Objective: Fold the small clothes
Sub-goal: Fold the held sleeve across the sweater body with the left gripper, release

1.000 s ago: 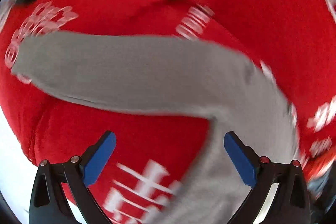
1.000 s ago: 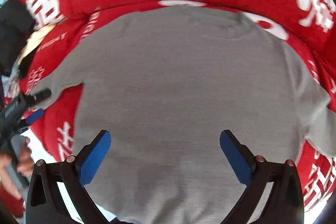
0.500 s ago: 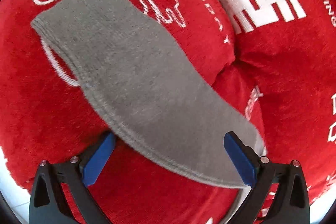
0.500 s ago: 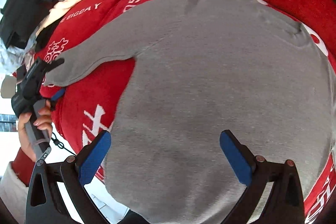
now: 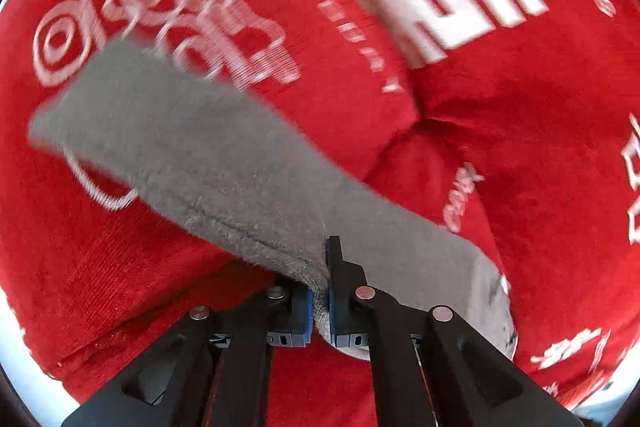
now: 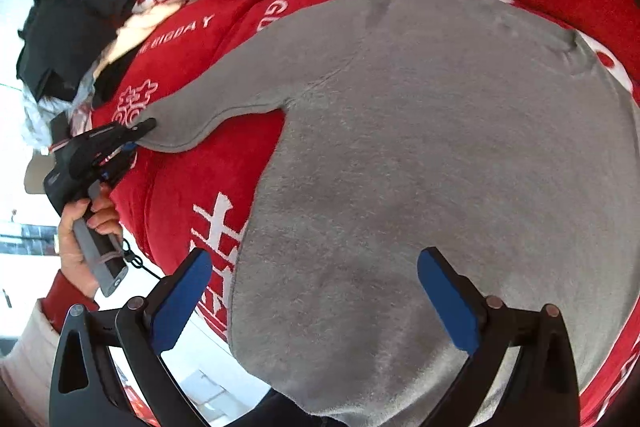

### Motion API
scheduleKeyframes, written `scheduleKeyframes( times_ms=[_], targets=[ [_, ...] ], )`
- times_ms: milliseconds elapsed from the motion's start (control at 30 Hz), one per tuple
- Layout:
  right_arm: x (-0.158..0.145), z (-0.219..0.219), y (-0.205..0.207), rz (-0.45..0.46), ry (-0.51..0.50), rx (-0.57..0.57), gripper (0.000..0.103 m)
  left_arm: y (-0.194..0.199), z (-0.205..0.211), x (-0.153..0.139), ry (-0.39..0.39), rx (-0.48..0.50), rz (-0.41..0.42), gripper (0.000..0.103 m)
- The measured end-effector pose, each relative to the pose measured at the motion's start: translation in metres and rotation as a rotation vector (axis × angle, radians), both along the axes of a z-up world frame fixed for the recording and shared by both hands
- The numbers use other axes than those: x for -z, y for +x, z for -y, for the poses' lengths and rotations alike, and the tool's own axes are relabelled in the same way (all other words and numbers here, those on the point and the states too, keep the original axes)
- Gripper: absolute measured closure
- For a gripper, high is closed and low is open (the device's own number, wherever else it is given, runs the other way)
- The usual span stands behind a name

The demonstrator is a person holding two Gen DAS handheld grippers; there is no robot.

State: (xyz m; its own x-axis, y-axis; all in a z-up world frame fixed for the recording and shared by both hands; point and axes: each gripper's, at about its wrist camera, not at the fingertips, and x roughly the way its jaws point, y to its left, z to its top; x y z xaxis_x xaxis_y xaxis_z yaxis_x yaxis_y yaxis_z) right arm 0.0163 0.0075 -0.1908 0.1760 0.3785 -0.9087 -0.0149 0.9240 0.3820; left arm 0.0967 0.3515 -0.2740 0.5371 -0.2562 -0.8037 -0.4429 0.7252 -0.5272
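A grey knit sweater (image 6: pixel 420 167) lies spread flat on a red cover with white lettering (image 6: pixel 192 203). Its left sleeve (image 5: pixel 192 155) stretches out to the side. My left gripper (image 5: pixel 319 291) is shut on the lower edge of that sleeve, with grey fabric bunched between the blue pads. From the right wrist view the left gripper (image 6: pixel 136 135) sits at the sleeve's cuff end, held by a hand (image 6: pixel 86 227). My right gripper (image 6: pixel 316 295) hovers open above the sweater's lower body, with nothing between its fingers.
The red cover (image 5: pixel 520 131) drapes over cushions with a crease between them. A black bundle of clothes (image 6: pixel 72 31) and a cream item lie at the far left end. White floor (image 6: pixel 24 167) shows past the left edge.
My left gripper has shut on the sleeve's edge; half a second ago it stood open over it. The right view has drifted slightly closer to the sweater's hem.
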Motion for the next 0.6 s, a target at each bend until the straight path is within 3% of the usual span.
scheduleKeyframes(
  times_ms=[167,333,467,600],
  targets=[
    [-0.009,0.03,-0.009,0.027,0.013,0.031,0.001,0.009,0.044,-0.049,0.027,0.105,0.121,0.097],
    [-0.019,0.078,-0.018,0.056,0.035,0.115,0.0,0.03,0.134,-0.088,0.022,0.282,0.225,0.097],
    [-0.022,0.122,-0.034,0.073,0.037,0.192,0.0,0.041,0.227,-0.098,0.01,0.443,0.27,0.097],
    [-0.017,0.168,-0.054,0.069,0.036,0.281,0.001,0.045,0.328,-0.085,0.013,0.618,0.258,0.097]
  ],
)
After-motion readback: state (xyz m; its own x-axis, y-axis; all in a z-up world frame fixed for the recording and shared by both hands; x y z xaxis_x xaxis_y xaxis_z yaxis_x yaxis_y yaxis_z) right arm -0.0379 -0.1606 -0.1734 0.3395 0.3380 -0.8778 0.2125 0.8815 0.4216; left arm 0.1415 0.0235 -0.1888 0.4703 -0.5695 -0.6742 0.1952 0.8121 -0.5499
